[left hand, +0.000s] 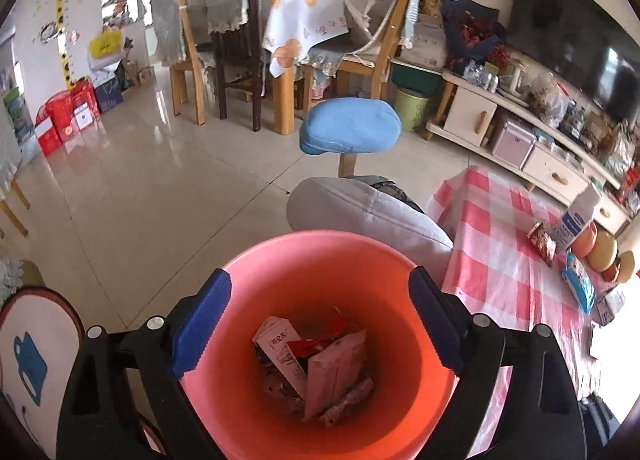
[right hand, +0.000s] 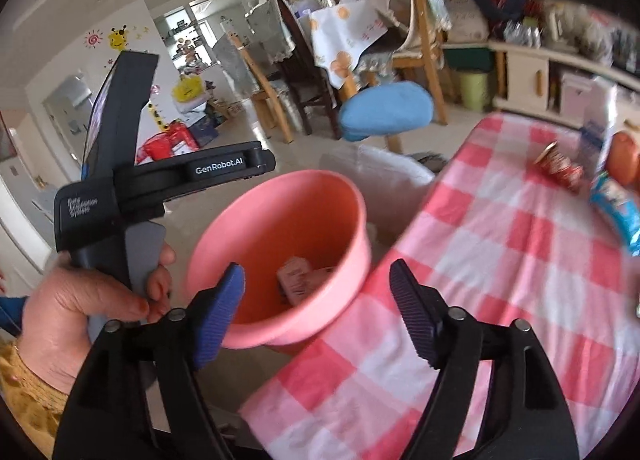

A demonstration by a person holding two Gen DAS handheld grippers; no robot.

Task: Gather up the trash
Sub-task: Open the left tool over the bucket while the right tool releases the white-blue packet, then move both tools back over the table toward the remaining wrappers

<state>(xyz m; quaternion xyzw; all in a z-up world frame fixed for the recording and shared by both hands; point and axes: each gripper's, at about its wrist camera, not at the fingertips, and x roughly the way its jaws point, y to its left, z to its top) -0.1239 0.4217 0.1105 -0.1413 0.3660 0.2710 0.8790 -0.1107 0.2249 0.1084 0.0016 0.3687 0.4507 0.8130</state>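
My left gripper [left hand: 320, 320] is shut on the pink bin [left hand: 248, 400], one blue pad on each side of its rim, and holds it beside the table. Several wrappers and a small carton [left hand: 316, 364] lie in the bin. In the right wrist view the bin [right hand: 280, 220] hangs just off the table's left edge, with the left gripper's body [right hand: 168, 176] to its left. My right gripper [right hand: 318, 314] is open and empty above the checked tablecloth [right hand: 500, 260]. A red wrapper [right hand: 560, 170] and a blue packet [right hand: 618, 208] lie at the table's far right.
A milk carton [left hand: 576, 220] and some fruit [left hand: 600, 252] stand by the wrappers on the table. A blue stool [left hand: 350, 128] and a grey cushion [left hand: 360, 212] are beyond the bin. Dining chairs [left hand: 232, 60] and a TV cabinet [left hand: 520, 132] stand further back.
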